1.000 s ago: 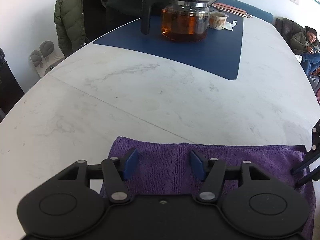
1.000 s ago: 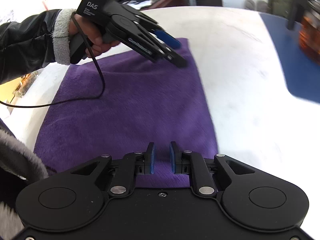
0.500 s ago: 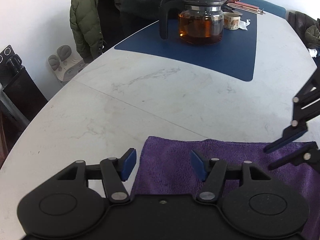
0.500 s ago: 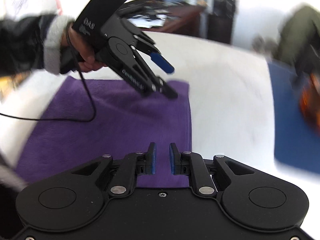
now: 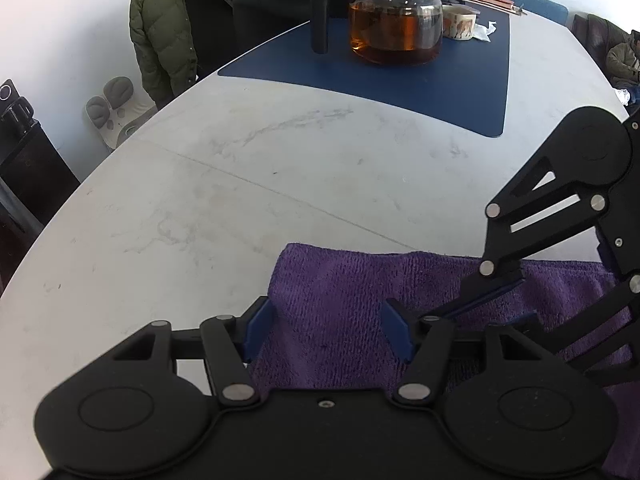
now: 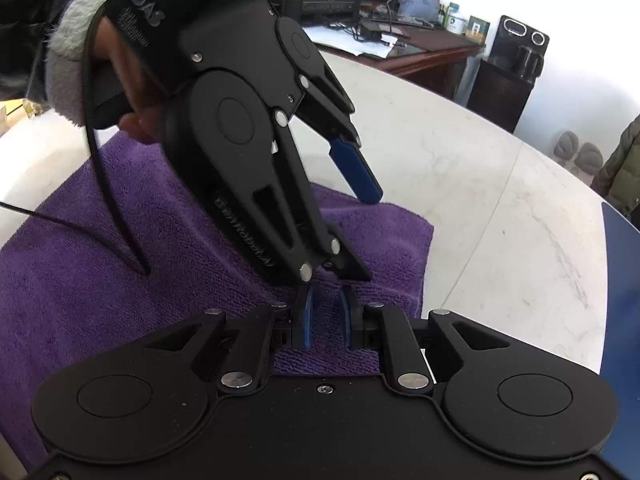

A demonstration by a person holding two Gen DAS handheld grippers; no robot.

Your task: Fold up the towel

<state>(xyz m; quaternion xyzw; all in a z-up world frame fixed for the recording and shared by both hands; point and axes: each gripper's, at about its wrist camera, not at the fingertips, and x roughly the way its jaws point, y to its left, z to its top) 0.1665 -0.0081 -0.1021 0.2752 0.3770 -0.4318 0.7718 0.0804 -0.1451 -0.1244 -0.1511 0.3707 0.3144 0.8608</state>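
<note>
Towel point(image 5: 352, 320): purple, short looped pile in fine ribbed rows, rectangular, soft rounded edges. It is laid flat on the near part of the table point(image 5: 280, 168), with a far corner seen rounded and slightly raised in the left wrist view. A shallow ridge is seen in the cloth close to the right gripper's pads in the right wrist view.

Table: pale, marble-like top with grey veining, smooth, curved rim, one thin seam running across it.

Mat point(image 5: 400, 84): dark blue, flat, matte, rounded corners, set on the far part of the table, well apart from the towel.

Teapot point(image 5: 394, 20): clear glass body, black lid and handle, amber liquid inside, placed on the mat.

Left gripper point(image 5: 327, 332): black linkage frame, blue flat pads. The jaws are spread about halfway and are opening at this moment. The towel's far corner is seen between and beneath the pads; no cloth is pinched, and contact of the pads with the pile cannot be told. A hand point(image 6: 120, 80) in a grey-cuffed sleeve is seen around its handle.

Right gripper point(image 6: 327, 320): same build. The pads are drawn nearly together with a narrow gap left between them. Towel is seen in that gap near its far edge; whether any cloth is pinched cannot be told.
</note>
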